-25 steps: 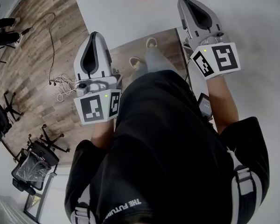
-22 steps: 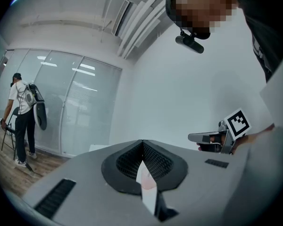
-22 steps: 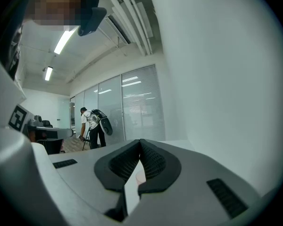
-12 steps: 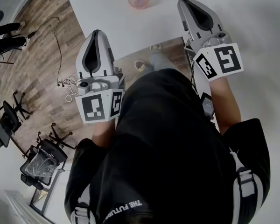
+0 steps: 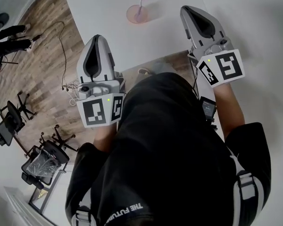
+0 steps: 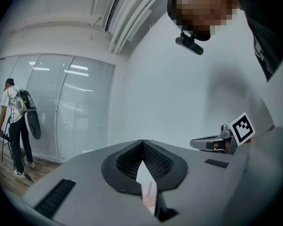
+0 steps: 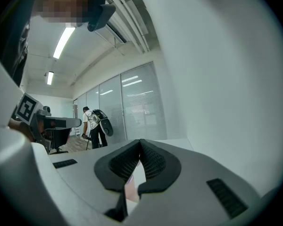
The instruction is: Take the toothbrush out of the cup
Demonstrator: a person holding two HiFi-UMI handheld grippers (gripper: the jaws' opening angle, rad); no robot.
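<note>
Pink translucent cup (image 5: 136, 14) is standing on a white table (image 5: 104, 13), set back from the near edge and closer to the table's left edge. A pale purple toothbrush (image 5: 142, 3) is leaning inside it, its upper end sticking out above the rim.

A person is standing at the near edge, holding a grey gripper in each hand. The left gripper (image 5: 98, 37) is hovering just over the near edge, well short of the cup. The right gripper (image 5: 187, 8) is reaching further in, beside the cup on its right, not touching it. Both pairs of tongs are pressed closed at the tips and gripping nothing. Each is pointing toward the cup, seemingly lining up an approach, and the jaws would need to part before taking the toothbrush.

Across the room, a person with a backpack (image 6: 16, 121) is standing by a glass wall
</note>
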